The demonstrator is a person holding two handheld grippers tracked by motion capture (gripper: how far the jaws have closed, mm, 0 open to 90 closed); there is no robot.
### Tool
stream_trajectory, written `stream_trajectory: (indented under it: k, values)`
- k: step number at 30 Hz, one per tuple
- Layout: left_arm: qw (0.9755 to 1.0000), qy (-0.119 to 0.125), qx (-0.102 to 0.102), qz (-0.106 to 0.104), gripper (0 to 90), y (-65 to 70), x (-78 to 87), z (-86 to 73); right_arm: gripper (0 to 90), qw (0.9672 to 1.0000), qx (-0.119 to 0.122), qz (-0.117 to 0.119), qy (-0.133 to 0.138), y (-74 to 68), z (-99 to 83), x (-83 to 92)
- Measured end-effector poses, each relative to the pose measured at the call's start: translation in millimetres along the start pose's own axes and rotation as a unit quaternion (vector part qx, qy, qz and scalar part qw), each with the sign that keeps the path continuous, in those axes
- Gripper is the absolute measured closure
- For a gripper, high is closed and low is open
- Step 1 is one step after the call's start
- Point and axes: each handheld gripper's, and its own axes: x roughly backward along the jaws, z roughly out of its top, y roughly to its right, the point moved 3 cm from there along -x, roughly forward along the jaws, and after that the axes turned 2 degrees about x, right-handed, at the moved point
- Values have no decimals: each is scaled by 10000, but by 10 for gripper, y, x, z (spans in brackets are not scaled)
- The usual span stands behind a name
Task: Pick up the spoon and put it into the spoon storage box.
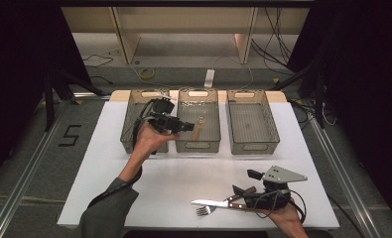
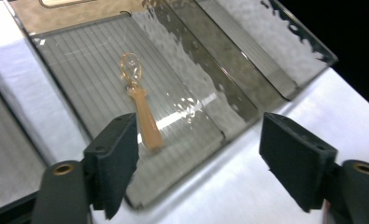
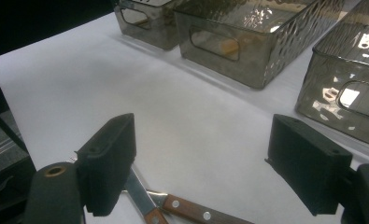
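Left gripper, held with jaws apart and empty over the middle bin where the wooden-handled spoon lies, could be caught on a bin wall if withdrawn low (right gripper gapes above knife and fork).

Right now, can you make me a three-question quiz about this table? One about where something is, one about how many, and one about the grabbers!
1. Where does the wooden spoon lie?
A. in the middle bin
B. on the floor
C. in the right gripper

2. How many see-through bins stand on the table?
A. one
B. three
C. five

3. How are the jaws of the left gripper?
A. shut on the spoon
B. shut on a knife
C. open with nothing between them

Answers: 1 A, the spoon rests on that bin's ribbed floor. 2 B, three stand in a row across the table. 3 C, the pads stand apart above the bin.
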Motion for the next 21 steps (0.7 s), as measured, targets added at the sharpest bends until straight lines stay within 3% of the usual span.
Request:
stream_trajectory:
  k: [10,17,21]
  values:
    - [9998,185,-80,-40,232,-9,247,-288,242,10000,1,-2,-44,-5,-2,-11]
    - [9995,225,-132,-164,212,33,297,-415,242,10000,15,30,-75,-10,-5,-14]
    - [9993,308,-171,-133,202,44,321,-487,243,10000,22,50,-80,-12,-6,-15]
